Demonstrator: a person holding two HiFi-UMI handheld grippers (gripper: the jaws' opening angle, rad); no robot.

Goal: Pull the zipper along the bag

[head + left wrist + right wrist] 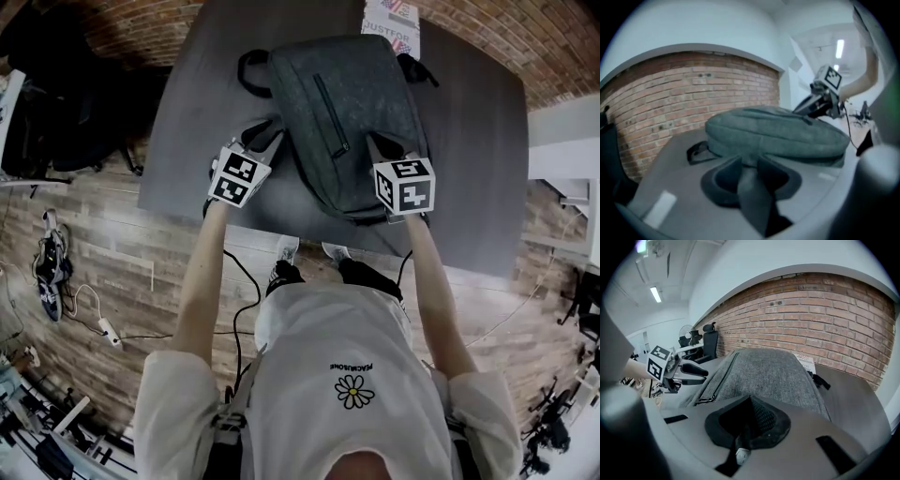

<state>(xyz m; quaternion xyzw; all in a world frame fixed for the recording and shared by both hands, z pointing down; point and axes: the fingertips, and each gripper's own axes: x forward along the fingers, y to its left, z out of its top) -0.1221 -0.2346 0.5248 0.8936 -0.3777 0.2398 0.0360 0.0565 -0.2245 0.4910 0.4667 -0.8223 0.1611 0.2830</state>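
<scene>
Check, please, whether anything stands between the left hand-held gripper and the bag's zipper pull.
Nothing visible does: the left hand-held gripper sits beside the bag, with only its bare fabric up to the zipper pull.

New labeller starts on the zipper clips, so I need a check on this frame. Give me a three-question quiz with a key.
1. True or false: the backpack stands upright.
2. Which has its jaws apart: A the left gripper, B the right gripper, C both?
3. What is the wall behind the backpack made of?

Key
1. False: it lies flat on the table.
2. A: the right gripper's jaws are together.
3. Brick.
</scene>
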